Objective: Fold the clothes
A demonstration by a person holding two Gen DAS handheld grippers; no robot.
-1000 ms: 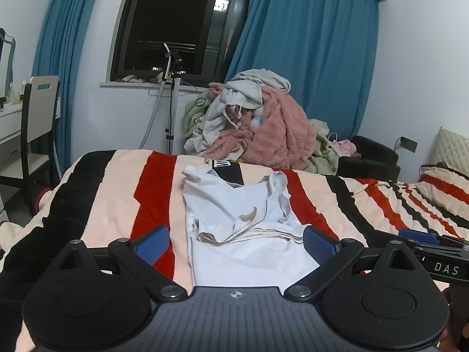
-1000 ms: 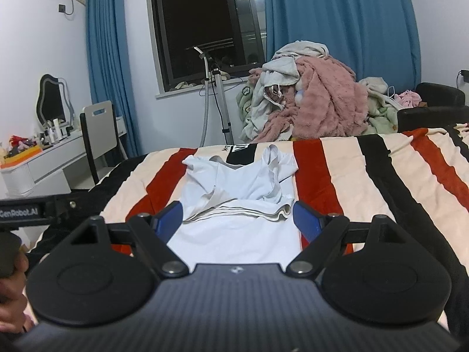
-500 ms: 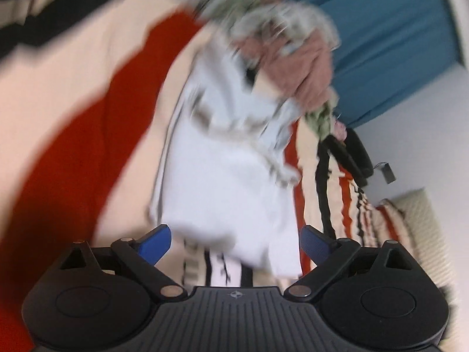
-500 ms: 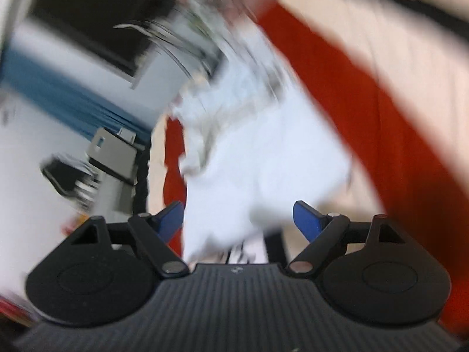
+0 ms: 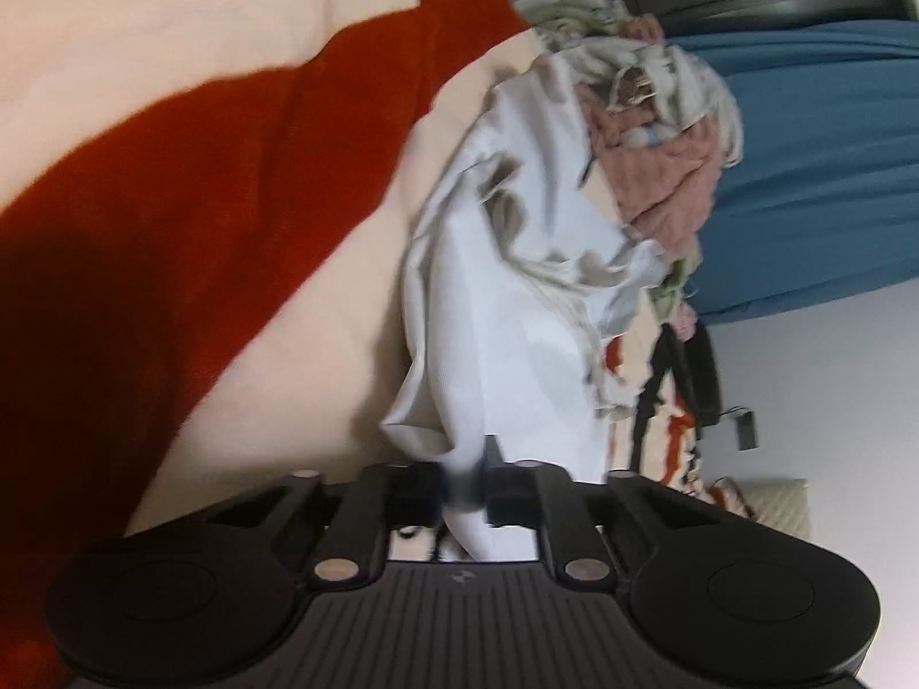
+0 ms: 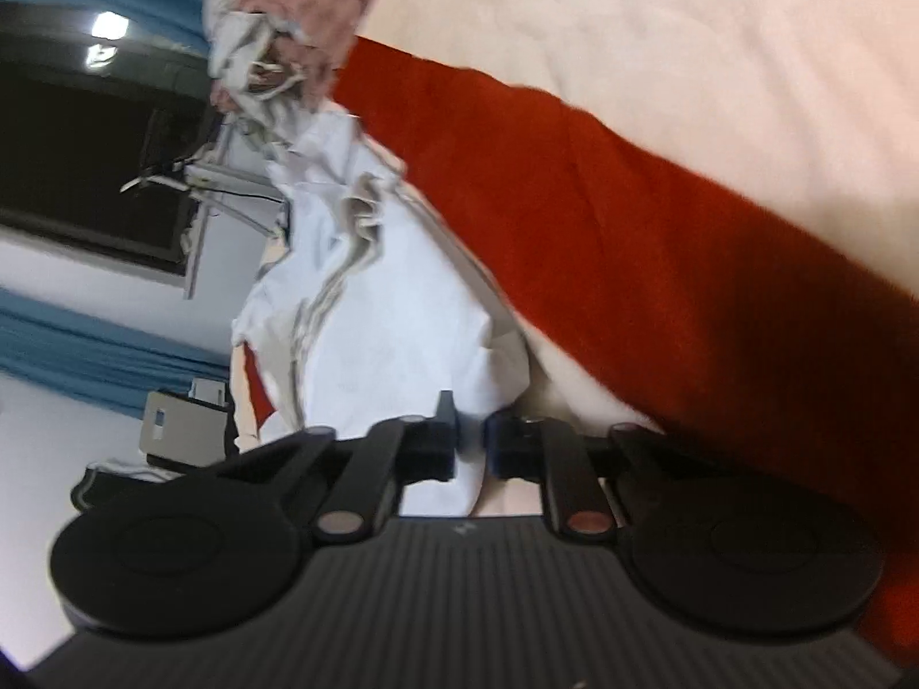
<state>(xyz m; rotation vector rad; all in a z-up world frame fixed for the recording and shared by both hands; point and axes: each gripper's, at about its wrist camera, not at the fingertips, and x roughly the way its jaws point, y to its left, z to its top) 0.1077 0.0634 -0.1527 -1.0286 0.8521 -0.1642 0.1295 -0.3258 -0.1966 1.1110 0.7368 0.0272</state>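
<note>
A white garment (image 5: 505, 310) lies rumpled on the striped bedspread (image 5: 241, 132), its far half folded over in loose creases. My left gripper (image 5: 464, 482) is rolled sideways and shut on the garment's near edge, with cloth bunched between the blue pads. In the right wrist view the same white garment (image 6: 390, 310) runs away from my right gripper (image 6: 471, 445), which is also tilted and shut on a near corner of the cloth. Both views are blurred.
A heap of pink and pale clothes (image 5: 660, 172) is piled past the far end of the bed, in front of blue curtains (image 5: 815, 172) and a dark window (image 6: 86, 132). A chair (image 6: 184, 430) stands beside the bed. The red stripe (image 6: 632, 241) flanks the garment.
Both grippers dropped from level to the garment's near edge, rolled sideways, and went from open to shut on the cloth. The near edge now bunches up between the fingers.
</note>
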